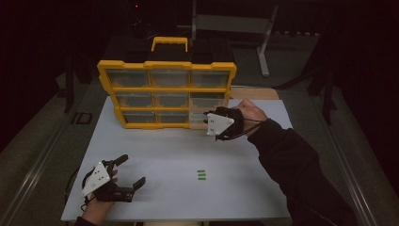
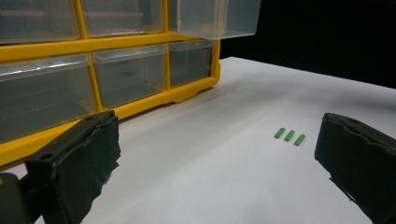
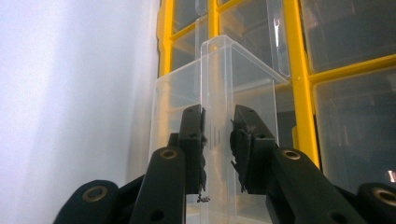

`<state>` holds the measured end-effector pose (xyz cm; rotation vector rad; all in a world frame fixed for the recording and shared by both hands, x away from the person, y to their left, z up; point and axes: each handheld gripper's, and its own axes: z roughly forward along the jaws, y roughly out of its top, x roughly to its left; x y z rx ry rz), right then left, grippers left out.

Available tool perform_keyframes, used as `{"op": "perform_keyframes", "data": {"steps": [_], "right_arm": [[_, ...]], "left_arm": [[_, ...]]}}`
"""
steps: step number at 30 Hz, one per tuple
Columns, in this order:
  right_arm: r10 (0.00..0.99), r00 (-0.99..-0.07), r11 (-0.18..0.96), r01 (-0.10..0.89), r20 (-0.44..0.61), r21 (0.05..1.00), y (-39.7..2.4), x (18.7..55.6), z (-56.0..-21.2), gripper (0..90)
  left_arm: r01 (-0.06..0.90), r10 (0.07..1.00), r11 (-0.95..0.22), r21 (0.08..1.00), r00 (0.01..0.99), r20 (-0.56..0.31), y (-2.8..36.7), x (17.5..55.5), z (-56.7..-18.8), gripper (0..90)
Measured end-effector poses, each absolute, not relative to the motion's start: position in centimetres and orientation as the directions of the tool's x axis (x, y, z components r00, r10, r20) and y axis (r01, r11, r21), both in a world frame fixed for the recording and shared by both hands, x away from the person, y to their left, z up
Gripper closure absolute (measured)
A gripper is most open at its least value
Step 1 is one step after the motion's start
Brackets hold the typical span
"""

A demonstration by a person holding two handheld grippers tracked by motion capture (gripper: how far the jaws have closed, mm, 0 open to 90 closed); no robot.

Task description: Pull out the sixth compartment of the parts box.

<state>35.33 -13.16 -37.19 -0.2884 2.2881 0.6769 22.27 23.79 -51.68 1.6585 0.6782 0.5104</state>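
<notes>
A yellow organizer [image 1: 167, 88] with clear drawers stands upright at the back of the white table [image 1: 263, 188]. Its bottom right drawer [image 1: 197, 117] sticks out toward me. My right gripper [image 1: 209, 120] is shut on this drawer's front handle; in the right gripper view the pads of the right gripper [image 3: 217, 140] pinch the clear handle tab [image 3: 217, 93] from both sides. Three small green pieces [image 1: 201, 174] lie side by side on the table's front middle. My left gripper [image 1: 133, 169] rests open near the front left corner, with nothing between its jaws. The left gripper view shows the green pieces [image 2: 290, 136] just left of its right jaw.
The organizer [image 2: 140, 44] has a yellow carry handle [image 1: 169, 42] on top. A metal stand [image 1: 263, 42] is in the dark behind the table. The person's dark sleeve [image 1: 291, 165] crosses the table's right side.
</notes>
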Motion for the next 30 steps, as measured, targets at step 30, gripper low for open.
{"op": "perform_keyframes", "data": {"steps": [30], "right_arm": [[0.007,-0.718,0.825,-0.389,-0.696,0.409,-13.6,34.2,-37.8,74.4]], "left_arm": [[0.155,0.680,-0.120,0.981,0.732,-0.033,23.8,22.2,-51.7,0.0]]}}
